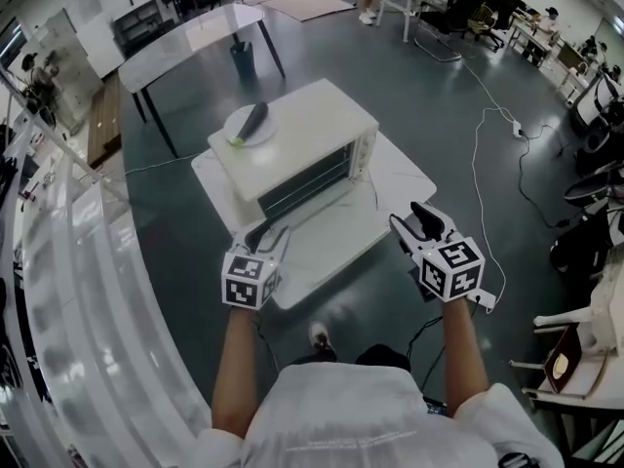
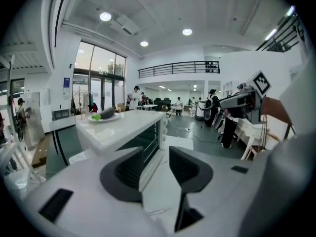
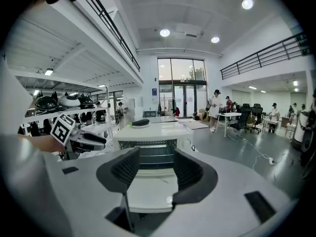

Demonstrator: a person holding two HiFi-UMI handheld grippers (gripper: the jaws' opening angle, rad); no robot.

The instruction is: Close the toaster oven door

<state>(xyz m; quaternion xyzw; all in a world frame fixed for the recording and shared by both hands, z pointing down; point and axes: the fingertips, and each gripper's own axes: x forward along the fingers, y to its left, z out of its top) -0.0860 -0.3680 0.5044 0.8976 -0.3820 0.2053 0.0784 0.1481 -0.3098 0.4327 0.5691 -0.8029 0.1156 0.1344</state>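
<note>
A white toaster oven (image 1: 292, 139) stands on a low white table (image 1: 414, 176). Its door (image 1: 327, 237) hangs open and lies flat toward me, and the wire racks inside show. On the oven's top sits a plate (image 1: 249, 125) with a dark green vegetable. My left gripper (image 1: 266, 237) hovers open at the door's front left corner, with nothing between its fingers. My right gripper (image 1: 414, 220) is open too, off the door's right edge. The left gripper view shows the oven (image 2: 123, 132) from its left side between the open jaws of the left gripper (image 2: 156, 153). The right gripper (image 3: 155, 154) faces the oven's open front (image 3: 148, 154).
A grey table (image 1: 185, 42) with a dark bin under it stands behind the oven. Clear shelving (image 1: 58, 261) runs along the left. A white cable (image 1: 487, 144) trails over the floor on the right, near chairs (image 1: 585, 193). Desks and people are far off.
</note>
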